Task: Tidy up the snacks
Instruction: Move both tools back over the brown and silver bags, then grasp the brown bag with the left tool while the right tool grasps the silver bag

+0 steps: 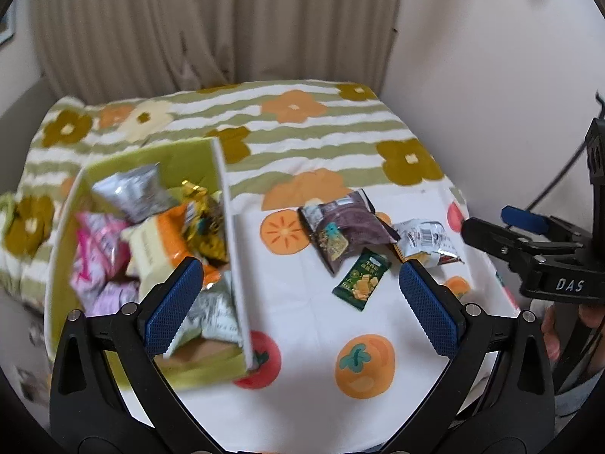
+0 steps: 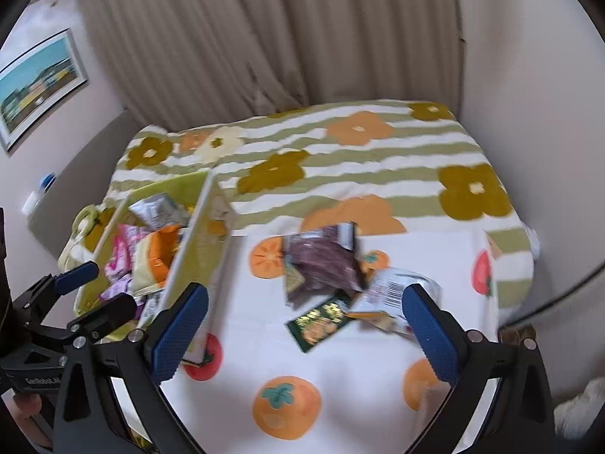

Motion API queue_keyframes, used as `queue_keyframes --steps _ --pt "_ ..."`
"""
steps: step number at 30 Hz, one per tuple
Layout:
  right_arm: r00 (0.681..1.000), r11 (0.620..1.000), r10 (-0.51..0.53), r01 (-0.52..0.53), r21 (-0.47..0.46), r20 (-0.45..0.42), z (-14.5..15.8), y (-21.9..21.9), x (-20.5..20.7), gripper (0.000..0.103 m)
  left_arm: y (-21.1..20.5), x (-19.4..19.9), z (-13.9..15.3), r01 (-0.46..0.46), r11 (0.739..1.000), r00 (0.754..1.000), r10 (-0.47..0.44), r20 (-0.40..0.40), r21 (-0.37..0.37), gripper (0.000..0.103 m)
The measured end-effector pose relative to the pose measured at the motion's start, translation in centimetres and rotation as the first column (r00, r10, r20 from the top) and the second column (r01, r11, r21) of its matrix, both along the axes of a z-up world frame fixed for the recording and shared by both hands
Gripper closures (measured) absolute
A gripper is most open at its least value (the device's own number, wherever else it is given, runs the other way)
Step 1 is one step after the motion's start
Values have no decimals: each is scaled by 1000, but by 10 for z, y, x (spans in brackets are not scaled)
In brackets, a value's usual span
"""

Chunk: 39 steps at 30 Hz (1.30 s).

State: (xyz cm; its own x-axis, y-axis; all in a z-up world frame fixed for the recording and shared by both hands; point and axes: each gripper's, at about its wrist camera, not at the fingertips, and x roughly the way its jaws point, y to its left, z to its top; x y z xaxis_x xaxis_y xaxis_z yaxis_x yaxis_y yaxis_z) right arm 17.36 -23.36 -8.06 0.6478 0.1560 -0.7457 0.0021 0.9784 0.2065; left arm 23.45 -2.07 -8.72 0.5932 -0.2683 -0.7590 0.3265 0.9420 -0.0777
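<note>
A green box [image 1: 223, 174] [image 2: 196, 242] at the left holds several snack packs. On the white fruit-print cloth [image 1: 314, 325] to its right lie a purple packet [image 1: 355, 223] [image 2: 325, 265], a small dark green packet [image 1: 361, 283] [image 2: 321, 321] and a silver packet [image 1: 427, 242] [image 2: 393, 287]. My left gripper [image 1: 298, 299] hangs open above the box's right wall, holding nothing. My right gripper [image 2: 306, 325] is open above the loose packets, empty too. Each gripper shows in the other's view: the right gripper [image 1: 491, 227] at the right edge, the left gripper [image 2: 94, 287] at the left.
The cloth lies on a bed with a green-striped flower quilt [image 1: 302, 128] [image 2: 359, 159]. Beige curtains [image 1: 211, 22] hang behind it and a wall [image 1: 491, 56] stands at the right. A framed picture [image 2: 38, 83] hangs on the left wall. A hand [image 1: 556, 325] holds the right gripper.
</note>
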Motion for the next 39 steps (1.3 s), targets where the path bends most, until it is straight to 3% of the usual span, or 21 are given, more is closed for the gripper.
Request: queue_keyframes --steps 7,13,15,18,20,24,26,32,37,39 --pt "993 995 -102 102 -7 -57 -13 -36 4 1 -31 46 -8 138 988 989 -134 -56 65 0" --pt "976 985 -174 175 -1 -132 -29 -52 15 1 -61 104 -20 317 932 947 -301 -115 177 0" --pt "968 980 -196 199 2 -158 -37 -58 20 1 -76 119 -30 388 891 921 -361 -148 236 0" --pt "949 968 -245 251 8 -198 -51 -69 28 1 -102 136 -52 496 808 868 -450 -210 317 0" --pt "931 955 -286 296 9 -226 -62 -77 33 1 -115 140 -62 554 770 832 -502 -237 317 0" --pt "905 933 -334 358 48 -263 -77 -88 43 1 -143 142 -90 692 651 722 -610 -327 313 0" --pt "895 923 -347 379 68 -280 -84 -91 48 1 -151 144 -102 723 615 691 -629 -357 316 0" --pt "869 898 -360 421 127 -338 -112 -94 67 1 -167 157 -136 785 560 615 -654 -441 264 1" --pt "849 882 -370 449 146 -378 -133 -94 78 1 -173 167 -159 807 539 582 -652 -486 242 1" --pt "842 875 -372 459 155 -391 -139 -94 81 1 -176 169 -163 814 535 569 -656 -497 226 7"
